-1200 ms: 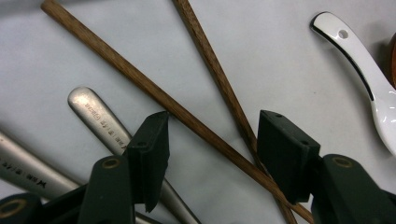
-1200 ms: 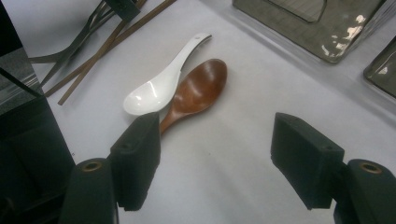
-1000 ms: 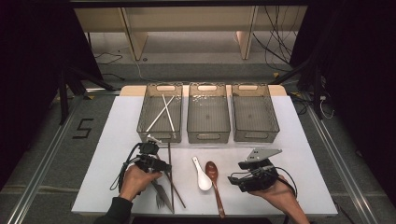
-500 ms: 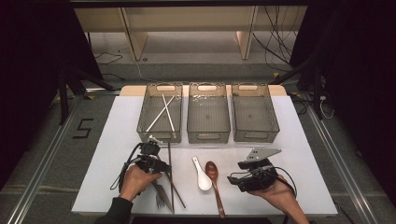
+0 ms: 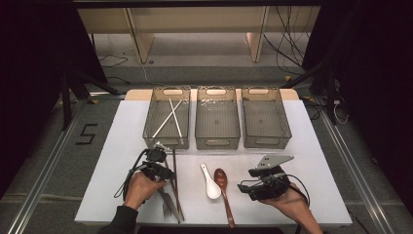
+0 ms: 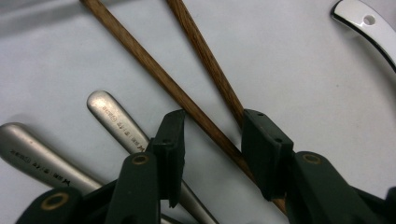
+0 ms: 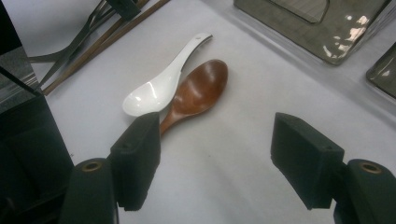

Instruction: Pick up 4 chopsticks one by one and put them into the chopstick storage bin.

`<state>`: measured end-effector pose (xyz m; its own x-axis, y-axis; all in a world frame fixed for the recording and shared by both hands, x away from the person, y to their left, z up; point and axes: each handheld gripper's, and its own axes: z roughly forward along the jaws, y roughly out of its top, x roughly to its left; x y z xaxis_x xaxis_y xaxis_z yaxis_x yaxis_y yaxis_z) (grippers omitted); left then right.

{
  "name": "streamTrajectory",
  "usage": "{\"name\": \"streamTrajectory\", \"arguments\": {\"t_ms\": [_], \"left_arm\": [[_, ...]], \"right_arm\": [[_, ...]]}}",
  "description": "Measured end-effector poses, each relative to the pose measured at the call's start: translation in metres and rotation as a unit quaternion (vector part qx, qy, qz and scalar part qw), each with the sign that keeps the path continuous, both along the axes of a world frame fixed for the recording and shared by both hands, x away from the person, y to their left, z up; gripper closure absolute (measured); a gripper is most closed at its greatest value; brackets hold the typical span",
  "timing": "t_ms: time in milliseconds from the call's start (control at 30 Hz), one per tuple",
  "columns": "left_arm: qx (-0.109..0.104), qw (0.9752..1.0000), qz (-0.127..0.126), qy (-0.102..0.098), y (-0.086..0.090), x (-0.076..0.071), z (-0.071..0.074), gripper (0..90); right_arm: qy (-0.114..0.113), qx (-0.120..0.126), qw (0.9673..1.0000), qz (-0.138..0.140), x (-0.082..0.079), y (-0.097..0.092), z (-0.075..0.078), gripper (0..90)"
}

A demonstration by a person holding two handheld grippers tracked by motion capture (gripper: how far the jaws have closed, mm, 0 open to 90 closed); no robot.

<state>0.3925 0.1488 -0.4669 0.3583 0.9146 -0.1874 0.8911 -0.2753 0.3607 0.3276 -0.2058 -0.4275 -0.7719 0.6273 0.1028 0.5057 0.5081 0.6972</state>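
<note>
Two brown wooden chopsticks (image 6: 154,70) lie on the white table beside two metal fork handles (image 6: 114,119). My left gripper (image 6: 212,121) is low over them, and its jaws have just been closing. One chopstick runs between the jaws and the other (image 6: 205,56) slips under the right jaw; the pads stand apart from the wood. In the high view the left gripper (image 5: 168,176) sits on the chopsticks (image 5: 174,165) above the forks (image 5: 167,207). My right gripper (image 7: 215,135) is open and holds nothing, aimed at a white spoon (image 7: 161,88) and a brown wooden spoon (image 7: 201,88).
Three grey see-through bins stand in a row at the back: the left one (image 5: 155,132) holds white chopsticks (image 5: 168,117), beside the middle bin (image 5: 217,139) and the right bin (image 5: 267,141). The right gripper (image 5: 243,187) rests near the table's front edge.
The left gripper's jaws have drawn closer together over the chopsticks. Both hands stay where they were.
</note>
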Motion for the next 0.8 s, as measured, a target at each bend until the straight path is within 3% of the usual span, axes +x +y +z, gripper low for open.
{"name": "streamTrajectory", "arguments": {"t_ms": [467, 800], "left_arm": [[0.001, 1.0, 0.007, -0.004, 0.0023, 0.0003, -0.0003, 68.5], [0.003, 1.0, -0.001, -0.005, -0.0035, 0.0005, 0.0001, 64.9]], "right_arm": [[0.002, -0.002, 1.0, 0.002, 0.0002, 0.0003, -0.001, 34.1], [0.001, -0.004, 1.0, 0.002, 0.001, 0.0011, -0.001, 34.2]]}}
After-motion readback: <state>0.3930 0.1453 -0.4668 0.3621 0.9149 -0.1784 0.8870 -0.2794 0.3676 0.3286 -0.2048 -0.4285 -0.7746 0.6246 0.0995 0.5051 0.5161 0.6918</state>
